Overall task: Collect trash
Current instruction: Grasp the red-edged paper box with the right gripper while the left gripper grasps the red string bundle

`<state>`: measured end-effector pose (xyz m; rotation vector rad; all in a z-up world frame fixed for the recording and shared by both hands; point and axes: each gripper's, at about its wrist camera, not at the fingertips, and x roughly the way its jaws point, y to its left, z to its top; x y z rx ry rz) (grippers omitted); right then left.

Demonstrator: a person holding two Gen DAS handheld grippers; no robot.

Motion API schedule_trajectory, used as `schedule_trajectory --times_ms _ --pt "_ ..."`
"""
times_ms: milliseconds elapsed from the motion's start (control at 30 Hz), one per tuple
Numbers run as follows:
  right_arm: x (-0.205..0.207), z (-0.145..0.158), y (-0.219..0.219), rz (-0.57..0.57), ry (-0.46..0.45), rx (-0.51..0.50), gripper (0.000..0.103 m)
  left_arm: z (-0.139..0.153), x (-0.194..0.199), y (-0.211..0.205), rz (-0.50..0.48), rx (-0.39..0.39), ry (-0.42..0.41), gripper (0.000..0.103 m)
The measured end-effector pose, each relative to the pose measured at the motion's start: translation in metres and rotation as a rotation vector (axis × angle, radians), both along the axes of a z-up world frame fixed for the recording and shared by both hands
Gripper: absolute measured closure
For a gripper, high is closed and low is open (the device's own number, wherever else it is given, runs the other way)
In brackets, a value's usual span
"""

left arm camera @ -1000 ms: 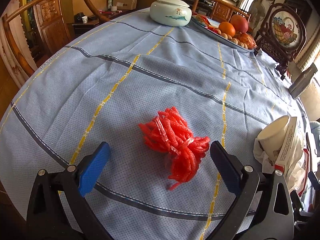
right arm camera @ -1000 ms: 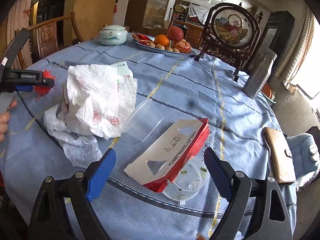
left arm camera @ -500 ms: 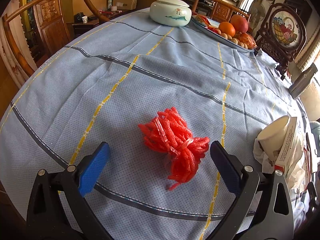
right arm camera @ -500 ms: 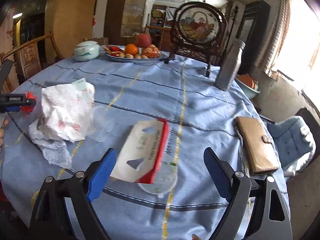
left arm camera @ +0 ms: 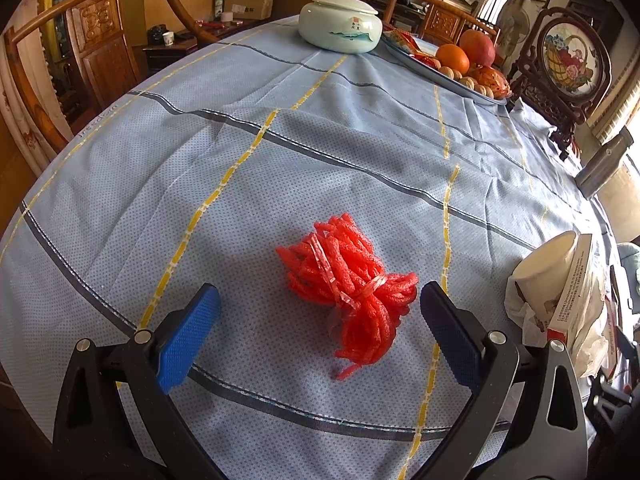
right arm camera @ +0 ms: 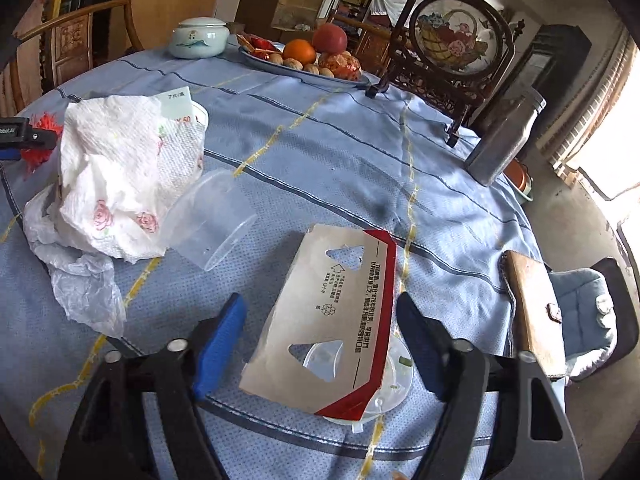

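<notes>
Left wrist view: the left gripper (left arm camera: 318, 322) hovers with its jaws spread wide, grasping nothing, over a round table draped in a blue tablecloth (left arm camera: 160, 184) crossed by grey and yellow stripes. A tied bundle of red foam netting (left arm camera: 352, 284) lies on the cloth between the two blue pads, nearer the pad at 3 o'clock and touching neither. At 3 o'clock, near the table's edge, a paper cup (left arm camera: 544, 262) on its side rests against a small printed box (left arm camera: 576, 284) amid crumpled white wrapping. At 12 o'clock stands a pale lidded ceramic jar (left arm camera: 340, 26), and at 1 o'clock a platter of fruit (left arm camera: 456, 64).

Right wrist view: the right gripper (right arm camera: 320, 336) is likewise released and holds nothing. Its pads straddle the lower half of a flattened grey-and-red cardboard carton (right arm camera: 336, 320), which lies over a clear plastic lid (right arm camera: 394, 384); whether the pads touch the carton cannot be told. At 10 o'clock sits a crumpled rose-printed paper towel (right arm camera: 116, 172), with a clear plastic cup (right arm camera: 212, 220) on its side just beside it and a thin plastic bag (right arm camera: 86, 284) below. At 3 o'clock lies a tan wallet (right arm camera: 534, 308); at 2 o'clock stands a metal flask (right arm camera: 506, 136).
</notes>
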<state>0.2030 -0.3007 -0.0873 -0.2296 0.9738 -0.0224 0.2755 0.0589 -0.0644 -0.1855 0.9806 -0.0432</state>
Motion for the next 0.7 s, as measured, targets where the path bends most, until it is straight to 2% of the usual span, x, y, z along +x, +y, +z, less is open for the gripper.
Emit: schedule_trajectory --times_ms 167,267,333,433,467,633,700 --pt "-0.004 0.01 -0.014 -0.038 -0.059 0.093 0.045 0.001 -0.001 0.002 -0.01 -0.017 -0.003 0.007" --pt "-0.012 0.018 -0.021 -0.04 -0.104 0.164 0.045 0.003 -0.001 0.003 -0.049 -0.073 -0.013 0.007" --pt "-0.015 0.021 -0.025 -0.043 -0.12 0.187 0.045 0.004 -0.002 0.006 -0.081 -0.137 -0.019 0.007" --pt "-0.014 0.021 -0.03 -0.042 -0.119 0.226 0.045 0.005 -0.002 0.011 -0.097 -0.204 -0.025 0.009" --pt "-0.013 0.02 -0.031 -0.039 -0.114 0.24 0.045 0.005 -0.001 0.011 -0.098 -0.214 -0.026 0.012" --pt "-0.012 0.019 -0.032 -0.026 -0.106 0.268 0.045 0.007 0.001 0.005 -0.074 -0.16 -0.022 0.022" --pt "-0.012 0.019 -0.031 -0.02 -0.106 0.27 0.045 0.008 0.003 0.0 -0.061 -0.103 -0.018 0.037"
